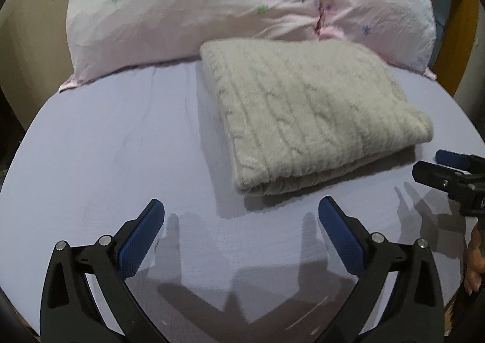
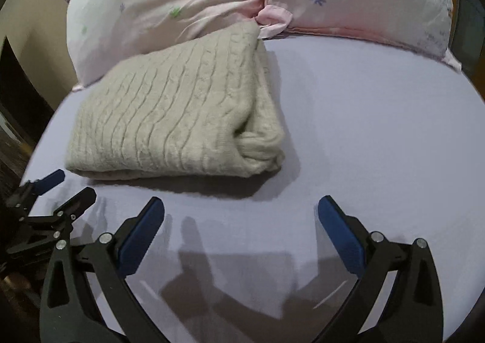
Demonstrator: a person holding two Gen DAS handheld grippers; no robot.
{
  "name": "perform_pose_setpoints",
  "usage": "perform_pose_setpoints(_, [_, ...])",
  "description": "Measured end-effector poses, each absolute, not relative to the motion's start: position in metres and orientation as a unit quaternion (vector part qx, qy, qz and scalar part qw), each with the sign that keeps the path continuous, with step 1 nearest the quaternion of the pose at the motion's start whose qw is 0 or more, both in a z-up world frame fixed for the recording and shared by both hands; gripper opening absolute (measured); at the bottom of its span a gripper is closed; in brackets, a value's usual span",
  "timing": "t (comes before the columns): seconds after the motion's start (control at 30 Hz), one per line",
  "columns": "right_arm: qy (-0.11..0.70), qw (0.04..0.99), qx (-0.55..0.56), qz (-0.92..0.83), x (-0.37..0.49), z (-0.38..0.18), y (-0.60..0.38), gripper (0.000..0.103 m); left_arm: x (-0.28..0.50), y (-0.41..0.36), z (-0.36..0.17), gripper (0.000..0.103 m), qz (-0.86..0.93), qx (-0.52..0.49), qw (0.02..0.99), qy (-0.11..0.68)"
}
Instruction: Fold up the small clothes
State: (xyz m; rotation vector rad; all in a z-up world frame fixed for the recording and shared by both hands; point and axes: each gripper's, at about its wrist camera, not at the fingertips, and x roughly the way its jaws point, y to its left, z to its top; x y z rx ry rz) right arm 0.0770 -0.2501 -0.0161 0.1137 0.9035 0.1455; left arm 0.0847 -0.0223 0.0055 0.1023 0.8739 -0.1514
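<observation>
the sweater (image 1: pixel 306 112), cream cable-knit, already folded into a thick rectangle, flat on the lilac bedsheet (image 1: pixel 106 161), far edge up against the pink flowered pillows (image 1: pixel 188 9). well ahead of both tools, touching neither. left gripper (image 1: pixel 241 212) spread wide, nothing between the blue pads, hanging low over bare sheet just short of the bundle's near-left corner; bundle ahead and to the right of its centre line. right gripper (image 2: pixel 241 212) likewise spread and empty, bundle ahead and to the left of it (image 2: pixel 172 112), with the rounded, rolled edge of the fold on the side facing that tool. each tool visible at the margin of the other's view, right gripper low at the right (image 1: pixel 451 173), left gripper low at the left (image 2: pixel 51 203), so both side by side at the near edge with the bundle centred between them. ribs of the knit running away from the tools toward the pillows; true long axis hard to call through the fisheye. neither arm clearly nearer; roughly equal reach, one per near corner. judging from the tidy layers, folding looks essentially done for this piece; probably only a squaring-up or a lift aside left. any coming move likely a straight forward reach, each side closing on its own corner, mindful of thick soft layers slipping apart if pinched shallow.
</observation>
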Motion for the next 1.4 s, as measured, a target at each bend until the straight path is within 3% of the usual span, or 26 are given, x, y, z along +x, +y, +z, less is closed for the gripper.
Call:
perform_pose_setpoints(0.13, [0.440, 0.897, -0.016, 0.036, 0.083, -0.024, -0.227, 0.101, 0.090, -0.019, 0.000, 0.102, -0.069, 0.047, 0.891, 0.445])
perform_pose_setpoints(1.4, [0.441, 0.897, -0.012, 0.039, 0.083, -0.025, -0.227, 0.101, 0.089, -0.019, -0.001, 0.102, -0.070, 0.047, 0.891, 0.446])
